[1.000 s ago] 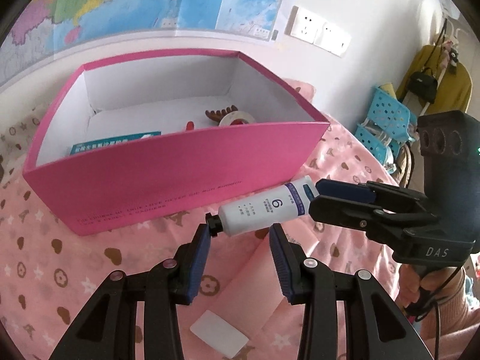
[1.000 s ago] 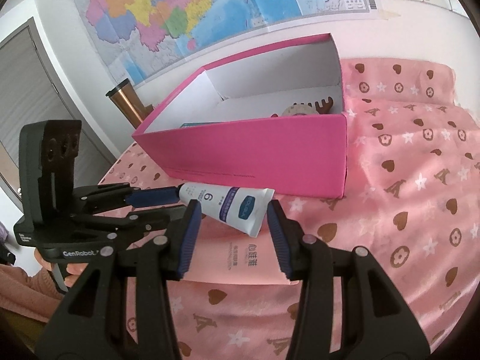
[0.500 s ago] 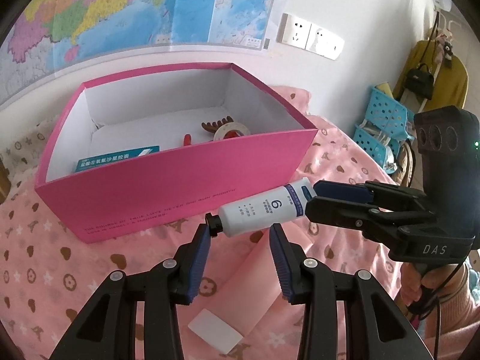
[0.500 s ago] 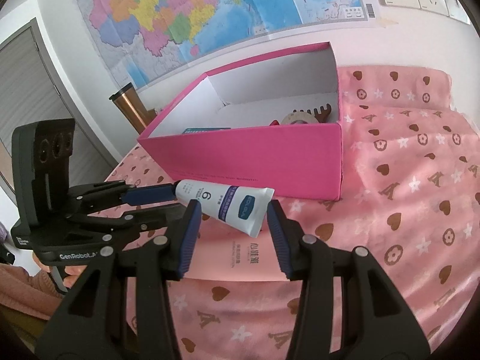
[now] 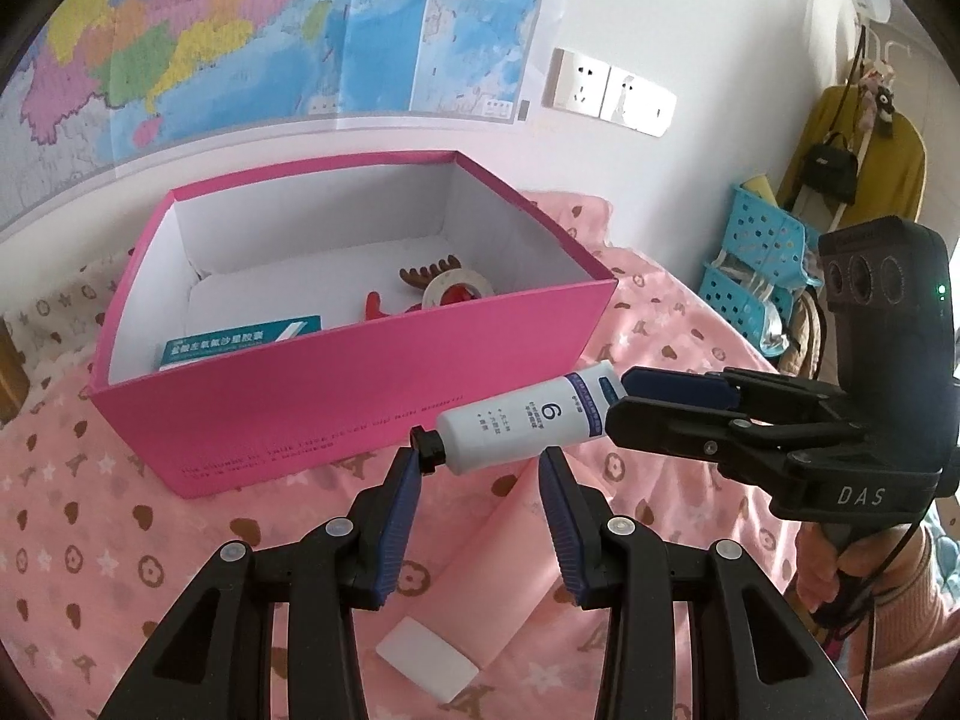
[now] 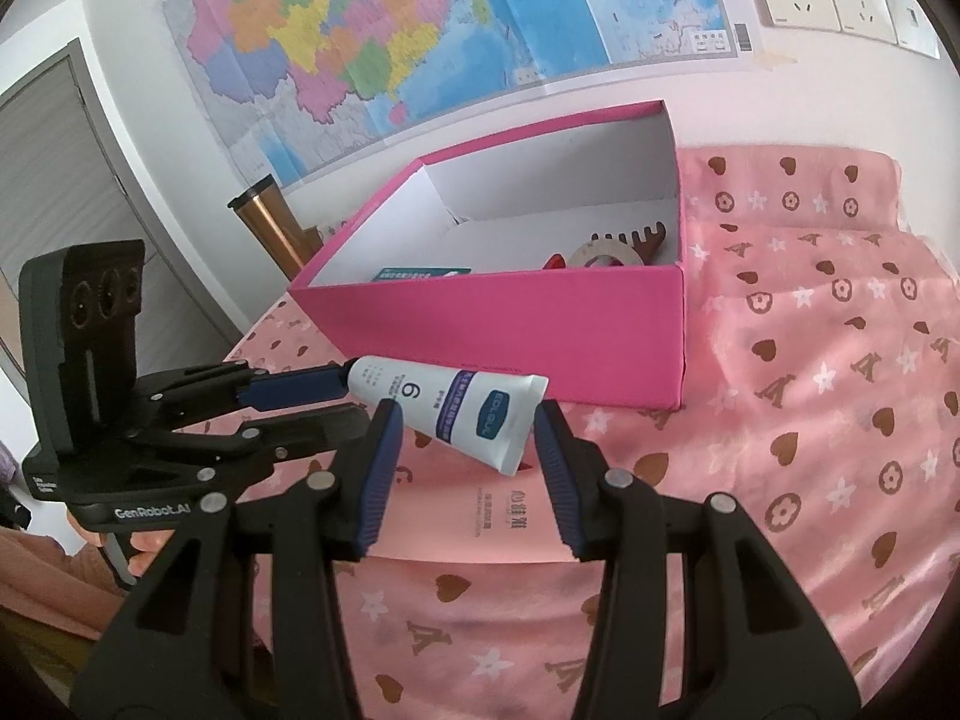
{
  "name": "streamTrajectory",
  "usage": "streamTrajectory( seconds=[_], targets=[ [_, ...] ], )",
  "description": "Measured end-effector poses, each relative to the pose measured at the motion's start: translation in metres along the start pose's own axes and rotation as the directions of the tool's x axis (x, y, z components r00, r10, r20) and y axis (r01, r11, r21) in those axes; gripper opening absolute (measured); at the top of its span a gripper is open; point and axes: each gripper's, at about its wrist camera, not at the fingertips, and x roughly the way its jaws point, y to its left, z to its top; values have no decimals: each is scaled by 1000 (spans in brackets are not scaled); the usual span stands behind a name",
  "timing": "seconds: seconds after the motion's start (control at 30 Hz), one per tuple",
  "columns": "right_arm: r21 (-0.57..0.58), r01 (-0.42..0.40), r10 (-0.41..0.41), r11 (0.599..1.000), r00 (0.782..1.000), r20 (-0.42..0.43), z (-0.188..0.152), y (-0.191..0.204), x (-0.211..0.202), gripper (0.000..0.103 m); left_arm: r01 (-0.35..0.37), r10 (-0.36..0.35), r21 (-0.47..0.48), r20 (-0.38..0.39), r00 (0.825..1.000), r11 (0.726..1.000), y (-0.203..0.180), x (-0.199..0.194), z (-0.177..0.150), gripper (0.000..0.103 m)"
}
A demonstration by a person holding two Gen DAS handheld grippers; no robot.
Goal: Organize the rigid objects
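A small white tube [image 5: 510,420] with a black cap and a purple band hangs in the air just in front of the pink box [image 5: 384,396]. My left gripper [image 5: 480,462] is shut on its cap end, with the cap against the left fingertip. From the right, my right gripper [image 5: 615,402] is shut on the flat tail end. In the right wrist view the tube [image 6: 444,402] lies slantwise between the right gripper [image 6: 465,420] tips, and the left gripper [image 6: 354,402] reaches in from the left. The open box [image 6: 498,330] holds a teal carton [image 5: 240,342], a brown comb, a tape roll and a red piece.
A flat pink packet [image 5: 516,546] and a small white block [image 5: 429,660] lie on the pink patterned cloth below the grippers. A copper flask [image 6: 276,228] stands left of the box. Blue baskets [image 5: 756,252] stand at the right, and a hand [image 5: 840,570] grips the right handle.
Both grippers have risen a little together with the tube, so the box sits lower in both views and more of its inside shows. Neither grip has changed.
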Motion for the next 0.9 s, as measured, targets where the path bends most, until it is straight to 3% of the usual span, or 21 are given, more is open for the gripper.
streamTrajectory(
  seconds=[0.9],
  targets=[
    [-9,-9,9,1000,999,37,7,2,-14,49,9,-9,16,35,999,1000,-3,-8,7,40]
  ],
)
